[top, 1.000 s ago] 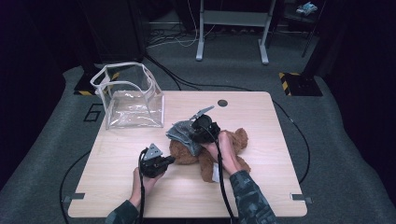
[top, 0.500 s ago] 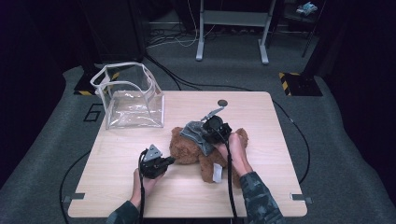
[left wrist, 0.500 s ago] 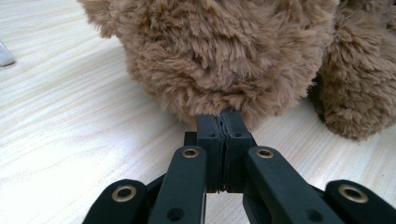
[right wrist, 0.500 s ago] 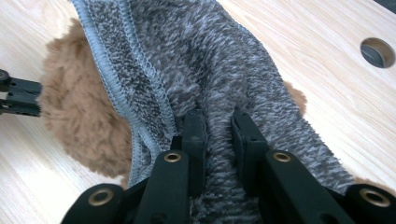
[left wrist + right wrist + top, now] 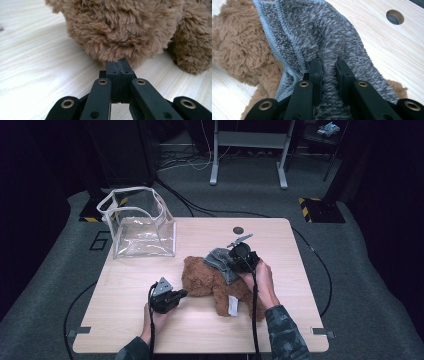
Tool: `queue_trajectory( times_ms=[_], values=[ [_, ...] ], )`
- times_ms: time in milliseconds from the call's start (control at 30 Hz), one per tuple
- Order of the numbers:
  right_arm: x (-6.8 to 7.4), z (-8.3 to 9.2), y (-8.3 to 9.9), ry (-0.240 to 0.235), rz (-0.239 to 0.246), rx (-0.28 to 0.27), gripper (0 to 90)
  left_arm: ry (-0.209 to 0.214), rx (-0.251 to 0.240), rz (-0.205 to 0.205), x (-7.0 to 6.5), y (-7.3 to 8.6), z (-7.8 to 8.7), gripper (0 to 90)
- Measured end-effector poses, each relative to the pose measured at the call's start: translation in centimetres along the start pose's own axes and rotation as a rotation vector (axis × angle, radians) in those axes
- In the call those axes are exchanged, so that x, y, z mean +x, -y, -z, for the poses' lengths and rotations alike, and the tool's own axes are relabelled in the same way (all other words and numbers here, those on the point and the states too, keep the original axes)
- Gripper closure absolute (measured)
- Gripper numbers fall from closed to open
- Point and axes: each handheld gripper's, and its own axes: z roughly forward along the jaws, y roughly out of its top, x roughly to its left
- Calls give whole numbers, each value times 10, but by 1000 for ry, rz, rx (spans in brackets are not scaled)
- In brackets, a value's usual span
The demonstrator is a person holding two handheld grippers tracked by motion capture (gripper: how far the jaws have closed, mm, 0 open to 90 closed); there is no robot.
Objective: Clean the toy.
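lying over the teddy bear, grey cloth pinched in right hand-held gripper.

- The high view hangs above the person's edge of the table, facing forward and down, far enough to take in the whole top and the floor beyond.
- The left gripper view rides low, looking level along its fingers, very near the plush bear.
- The right gripper view looks steeply down, close on the grey cloth over the bear.
- All three share the bear.
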Motion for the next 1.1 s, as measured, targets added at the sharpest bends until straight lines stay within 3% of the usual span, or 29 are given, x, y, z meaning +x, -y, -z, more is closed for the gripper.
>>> queue_trajectory(
  times_ms=[167, 200, 367, 1100],
  values=[
    [-2, 1, 1, -1, 3, -3, 777, -2, -8, -2, 0, 0, 0, 894],
    [-2, 0, 2, -1, -9, -5, 777, -8, -1, -18, 0, -1, 1, 894],
    [-5, 2, 3, 6, -22, 0, 777, -15, -9, -10, -1, 0, 0, 895],
    [-49, 6, 32, 77, -129, 31, 780, -15, -14, -12, -1, 0, 0, 895]
  ],
)
